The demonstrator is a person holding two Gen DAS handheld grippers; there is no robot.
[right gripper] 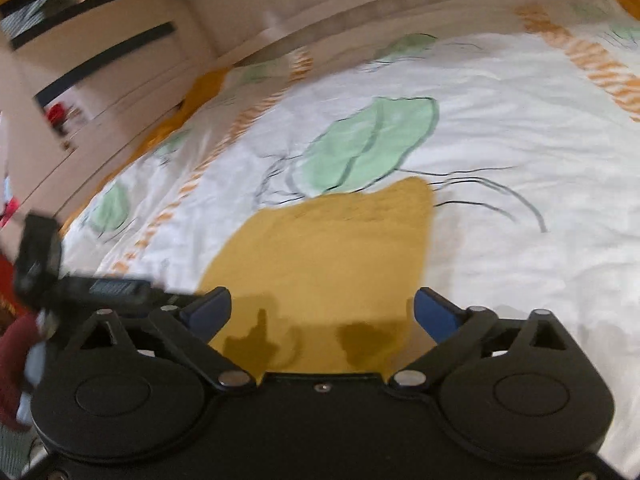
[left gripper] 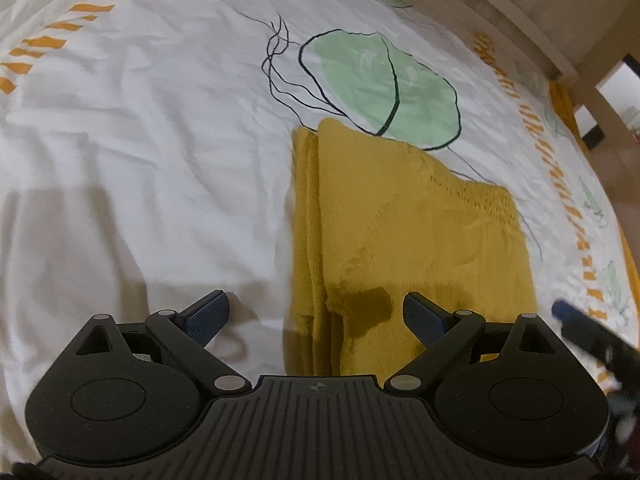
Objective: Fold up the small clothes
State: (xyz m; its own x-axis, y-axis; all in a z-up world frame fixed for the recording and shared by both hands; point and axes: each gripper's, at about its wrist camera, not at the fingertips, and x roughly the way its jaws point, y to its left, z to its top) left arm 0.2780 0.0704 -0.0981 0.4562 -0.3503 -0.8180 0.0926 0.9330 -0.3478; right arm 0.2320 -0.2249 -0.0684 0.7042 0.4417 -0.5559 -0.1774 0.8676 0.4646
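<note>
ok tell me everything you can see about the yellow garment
The yellow garment is a mustard knit, folded into a rough rectangle and lying flat on the white printed sheet. Layered edges show along one long side, and an openwork band crosses the top layer. One corner overlaps the sheet's green leaf print. Nothing grips it.

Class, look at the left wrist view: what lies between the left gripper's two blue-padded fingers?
The near end of the folded mustard-yellow knitted garment lies between the open left gripper's fingers, on the white printed bedsheet; neither pad grips it.
</note>
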